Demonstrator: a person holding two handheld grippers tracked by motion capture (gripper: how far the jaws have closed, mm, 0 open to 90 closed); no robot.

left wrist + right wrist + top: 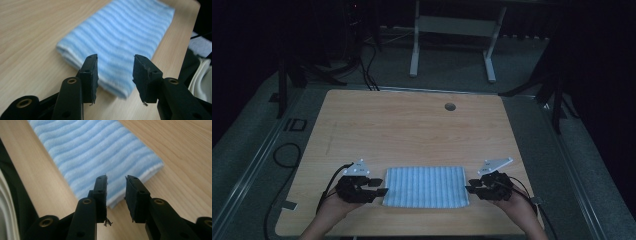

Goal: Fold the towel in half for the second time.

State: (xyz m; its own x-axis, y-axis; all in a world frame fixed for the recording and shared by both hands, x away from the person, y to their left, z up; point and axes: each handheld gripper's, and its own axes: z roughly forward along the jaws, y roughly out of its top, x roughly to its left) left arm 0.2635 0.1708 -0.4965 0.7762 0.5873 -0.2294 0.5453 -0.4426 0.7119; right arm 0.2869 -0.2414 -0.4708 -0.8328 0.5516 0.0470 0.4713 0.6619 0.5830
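Note:
A folded blue-and-white striped towel (426, 186) lies flat near the front edge of the wooden table (412, 125). My left gripper (382, 188) sits at the towel's left edge, held in a hand. In the left gripper view the gripper (115, 57) is open, with the towel (120, 37) just past its tips and nothing pressed between the pads. My right gripper (469, 189) sits at the towel's right edge. In the right gripper view the gripper (116, 178) stands open with a narrower gap, level with a near corner of the towel (100, 152).
A round cable hole (450, 106) sits at the table's far side. Beyond the table stands a white desk frame (452, 30). Black cables (287, 155) lie on the floor to the left, and dark stands flank both sides.

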